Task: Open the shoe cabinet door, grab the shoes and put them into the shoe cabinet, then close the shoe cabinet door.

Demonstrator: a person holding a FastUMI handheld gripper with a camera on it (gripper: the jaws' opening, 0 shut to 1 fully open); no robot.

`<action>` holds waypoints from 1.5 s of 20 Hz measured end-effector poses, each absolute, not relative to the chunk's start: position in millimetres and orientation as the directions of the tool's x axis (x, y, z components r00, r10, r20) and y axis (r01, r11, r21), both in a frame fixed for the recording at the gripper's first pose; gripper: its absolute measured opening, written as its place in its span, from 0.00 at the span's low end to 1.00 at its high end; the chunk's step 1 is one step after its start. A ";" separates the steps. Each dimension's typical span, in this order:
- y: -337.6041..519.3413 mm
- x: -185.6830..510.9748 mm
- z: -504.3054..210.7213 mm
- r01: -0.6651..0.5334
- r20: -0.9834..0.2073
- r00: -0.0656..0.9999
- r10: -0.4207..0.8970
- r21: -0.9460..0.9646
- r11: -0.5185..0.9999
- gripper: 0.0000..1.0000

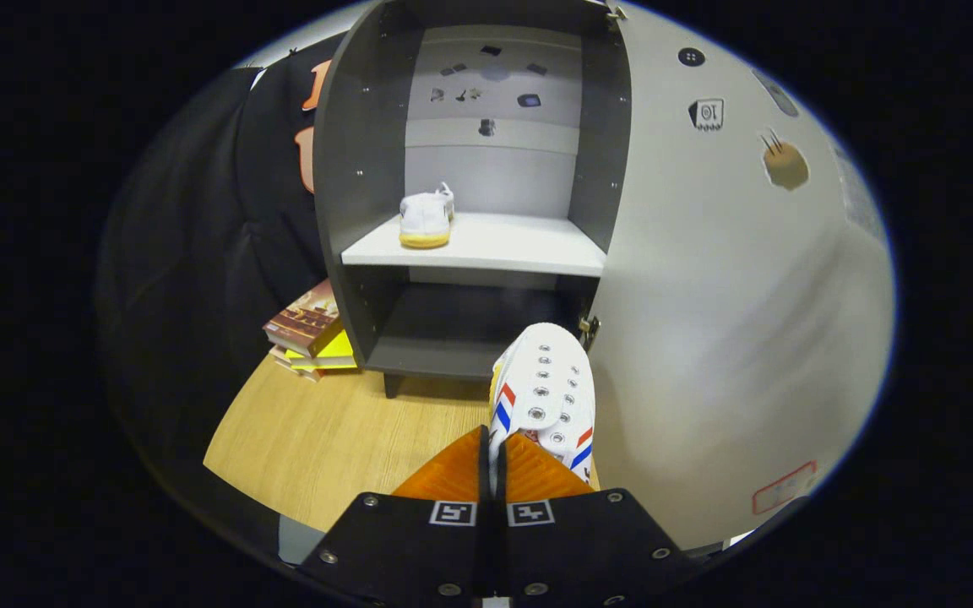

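The dark shoe cabinet (351,169) stands ahead with its pale door (706,295) swung wide to the right of my fingers. One white shoe with a yellow sole (425,218) sits on the left part of the white shelf (520,245). My gripper (493,460) is shut on a second white shoe (547,388) with red and blue stripes and metal eyelets. It pinches the shoe's rear edge, and the toe points toward the cabinet's lower compartment (461,325). The held shoe hangs above the wooden table (326,439), close to the door.
A stack of books (307,331) lies on the table just left of the cabinet's foot. Black cloth hangs behind and to the left. The door carries small stickers (706,114) and stands very near the held shoe on the right.
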State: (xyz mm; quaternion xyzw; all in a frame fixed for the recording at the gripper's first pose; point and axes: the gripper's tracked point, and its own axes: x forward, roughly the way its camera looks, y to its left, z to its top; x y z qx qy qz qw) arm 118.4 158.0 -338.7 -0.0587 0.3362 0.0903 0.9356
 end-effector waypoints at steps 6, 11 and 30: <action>174.6 184.3 -269.6 -0.230 -0.555 0.820 0.140 -0.096 0.968 0.00; 198.3 247.9 -234.6 -0.250 -0.511 0.845 0.156 -0.121 0.961 0.00; 236.4 432.8 -322.6 -0.229 -0.606 0.787 0.116 -0.111 0.967 0.00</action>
